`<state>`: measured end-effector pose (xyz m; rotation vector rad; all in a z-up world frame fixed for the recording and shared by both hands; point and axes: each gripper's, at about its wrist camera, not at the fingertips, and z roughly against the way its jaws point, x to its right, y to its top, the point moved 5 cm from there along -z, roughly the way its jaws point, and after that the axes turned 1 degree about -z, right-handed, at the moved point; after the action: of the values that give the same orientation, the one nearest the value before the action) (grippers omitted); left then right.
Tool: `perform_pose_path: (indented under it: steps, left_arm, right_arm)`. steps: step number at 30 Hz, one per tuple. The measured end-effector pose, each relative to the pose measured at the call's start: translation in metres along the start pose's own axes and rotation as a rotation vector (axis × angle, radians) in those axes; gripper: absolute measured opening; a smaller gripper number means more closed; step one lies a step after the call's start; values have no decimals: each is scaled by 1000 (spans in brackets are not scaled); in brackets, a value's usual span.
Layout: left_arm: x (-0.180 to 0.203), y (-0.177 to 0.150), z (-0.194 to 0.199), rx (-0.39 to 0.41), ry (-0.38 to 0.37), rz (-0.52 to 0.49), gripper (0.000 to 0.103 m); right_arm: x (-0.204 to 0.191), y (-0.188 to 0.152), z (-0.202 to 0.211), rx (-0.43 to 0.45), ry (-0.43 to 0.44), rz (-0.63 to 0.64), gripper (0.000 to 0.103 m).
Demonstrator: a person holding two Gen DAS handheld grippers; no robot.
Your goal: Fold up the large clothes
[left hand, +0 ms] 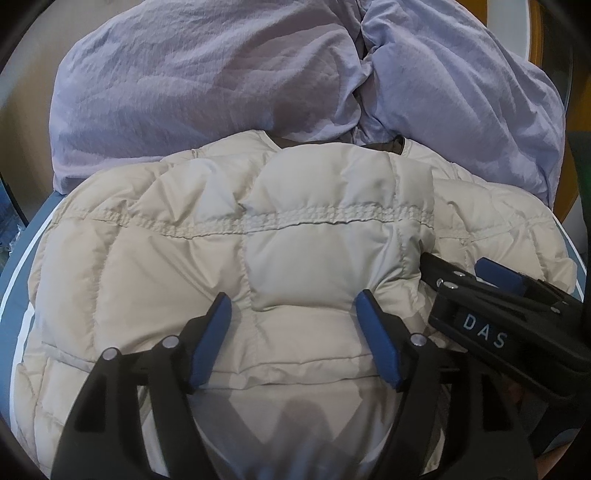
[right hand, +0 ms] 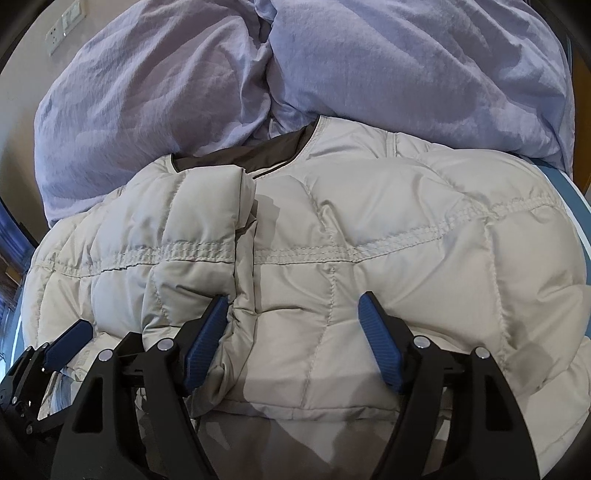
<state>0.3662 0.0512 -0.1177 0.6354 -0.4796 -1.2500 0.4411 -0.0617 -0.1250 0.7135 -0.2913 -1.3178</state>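
Note:
A beige quilted puffer jacket [left hand: 295,240] lies spread on a blue surface, with its dark-lined collar at the far side; it also shows in the right wrist view [right hand: 388,240]. One padded part is folded over its left half [right hand: 192,221]. My left gripper [left hand: 293,314] is open just above the jacket's near part, holding nothing. My right gripper [right hand: 293,314] is open just above the jacket beside the folded edge, holding nothing. The right gripper also shows in the left wrist view [left hand: 465,273], and the left gripper in the right wrist view [right hand: 70,339].
A crumpled lavender duvet [left hand: 221,81] is heaped right behind the jacket's collar [right hand: 369,55]. The blue surface with a white stripe [left hand: 26,280] shows at the left edge. A wall with sockets [right hand: 62,29] is at the far left.

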Motion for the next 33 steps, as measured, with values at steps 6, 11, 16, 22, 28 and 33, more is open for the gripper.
perform_pose_path:
  steps: [6, 11, 16, 22, 28, 33]
  left_arm:
    - [-1, 1, 0, -3, 2, 1, 73]
    - [-7, 1, 10, -31, 4, 17, 79]
    - [-26, -8, 39, -25, 8, 19, 80]
    - [-75, -35, 80, -28, -8, 71, 81]
    - [-137, -75, 117, -28, 30, 103, 81]
    - [-177, -107, 142, -35, 60, 117, 81]
  right_arm:
    - [-1, 0, 0, 0, 1, -1, 75]
    - [1, 2, 2, -11, 19, -8, 84]
    - [8, -3, 26, -17, 3, -14, 93]
    - [35, -25, 68, -11, -28, 21, 95]
    - [93, -69, 108, -47, -34, 20, 95]
    - [145, -93, 142, -69, -72, -17, 96]
